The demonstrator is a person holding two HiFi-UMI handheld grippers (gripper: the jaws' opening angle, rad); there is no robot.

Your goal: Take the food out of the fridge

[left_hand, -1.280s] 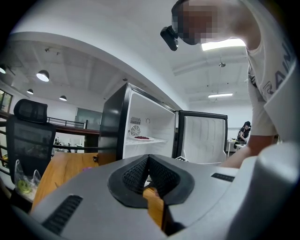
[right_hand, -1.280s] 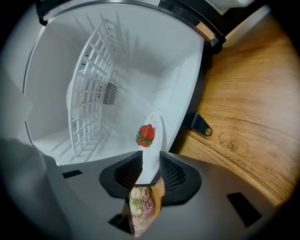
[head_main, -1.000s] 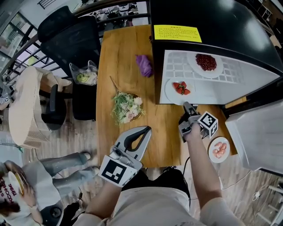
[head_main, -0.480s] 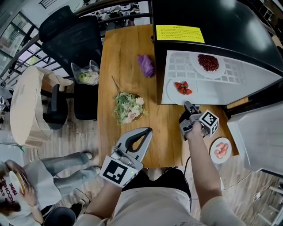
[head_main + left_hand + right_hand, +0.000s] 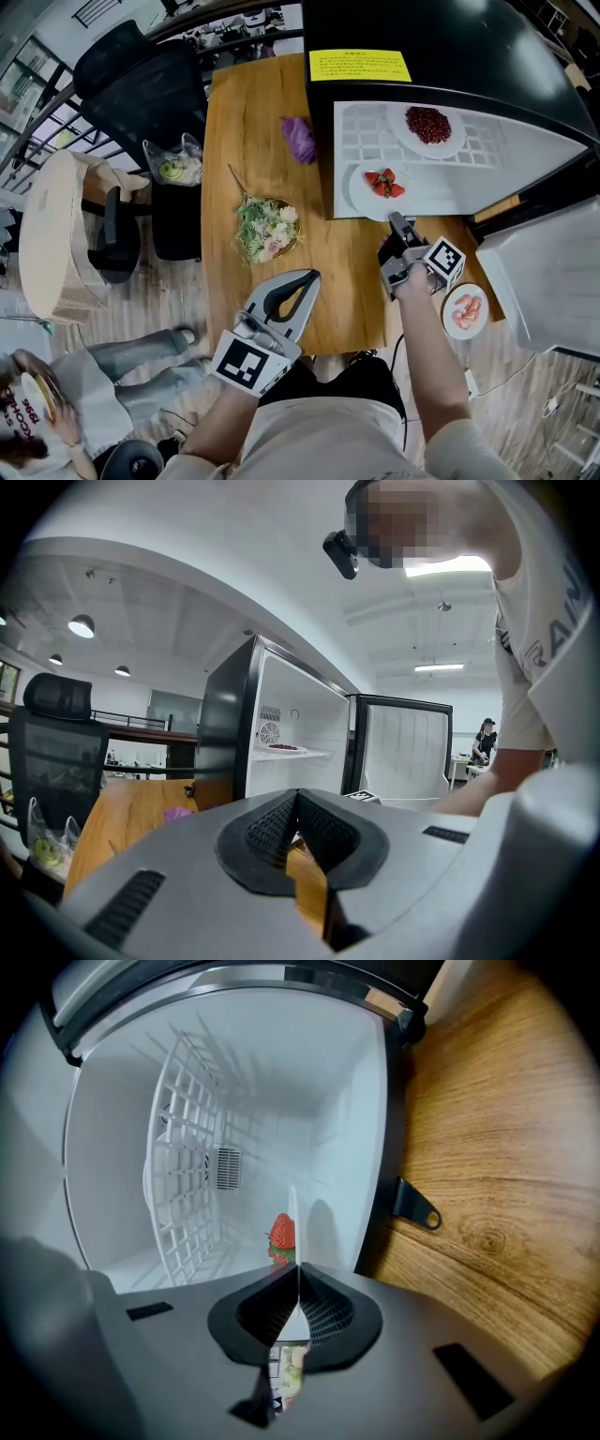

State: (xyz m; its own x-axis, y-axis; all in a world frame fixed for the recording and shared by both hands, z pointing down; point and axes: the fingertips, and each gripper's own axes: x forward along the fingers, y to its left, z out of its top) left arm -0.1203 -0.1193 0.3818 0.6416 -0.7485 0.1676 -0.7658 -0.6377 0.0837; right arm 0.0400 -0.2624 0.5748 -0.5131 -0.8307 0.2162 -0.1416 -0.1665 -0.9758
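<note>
Inside the open fridge (image 5: 487, 75) a white plate of strawberries (image 5: 380, 184) lies on the white wire shelf (image 5: 487, 159), at its front left corner. Behind it rests a plate of dark red berries (image 5: 427, 126). My right gripper (image 5: 395, 221) is shut on the near rim of the strawberry plate. The right gripper view has that rim standing edge-on between the closed jaws (image 5: 297, 1267), with a strawberry (image 5: 281, 1233) just beyond. My left gripper (image 5: 307, 277) hangs shut and empty over the table's near edge, pointing toward the fridge (image 5: 281, 733).
On the wooden table (image 5: 244, 122) are a bowl of salad (image 5: 267, 228) and a purple vegetable (image 5: 298, 139). A plate of shrimp (image 5: 466, 310) sits at my right. The fridge door (image 5: 548, 272) stands open on the right. A black chair (image 5: 141, 84) and a bag (image 5: 176, 161) are left of the table.
Only the head camera has shifted slightly. The right gripper stays at the strawberry plate's rim and the left gripper has not moved.
</note>
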